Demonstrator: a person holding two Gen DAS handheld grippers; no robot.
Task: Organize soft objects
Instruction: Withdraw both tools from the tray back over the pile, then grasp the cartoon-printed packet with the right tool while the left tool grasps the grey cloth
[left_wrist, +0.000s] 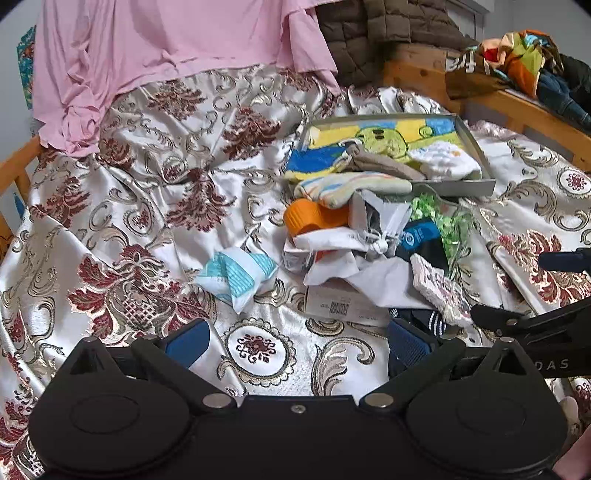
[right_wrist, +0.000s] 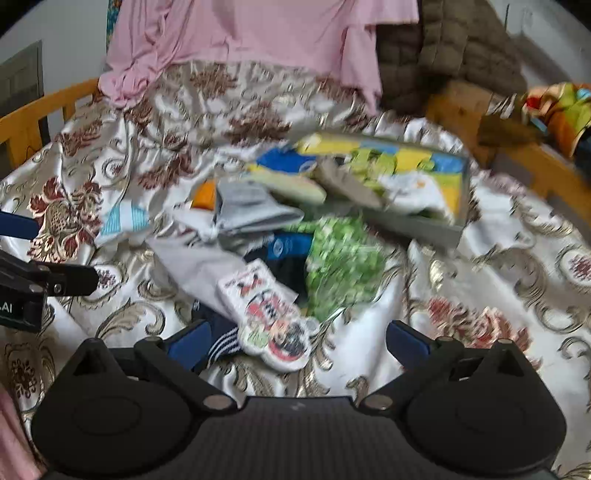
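A heap of soft things lies on the patterned bedspread (left_wrist: 147, 206): a white cloth (left_wrist: 332, 251), a black and blue sock (left_wrist: 421, 236), a green leafy piece (left_wrist: 443, 218), a white cartoon-printed sock (right_wrist: 266, 314), a dark striped sock (right_wrist: 219, 338). A light blue and white bundle (left_wrist: 236, 275) lies apart to the left. A grey box (left_wrist: 461, 186) behind the heap holds a yellow and blue towel (left_wrist: 384, 136) and folded socks. My left gripper (left_wrist: 297, 345) is open over bare bedspread. My right gripper (right_wrist: 297, 341) is open, with the cartoon sock between its fingers.
An orange plastic roller (left_wrist: 314, 218) sits in the heap. A pink sheet (left_wrist: 166, 48) and a brown quilted jacket (left_wrist: 373, 33) hang at the back. Wooden bed rails (left_wrist: 524, 107) run along both sides, with colourful clothes (left_wrist: 524, 59) at the right. A paper label (left_wrist: 340, 304) lies in front.
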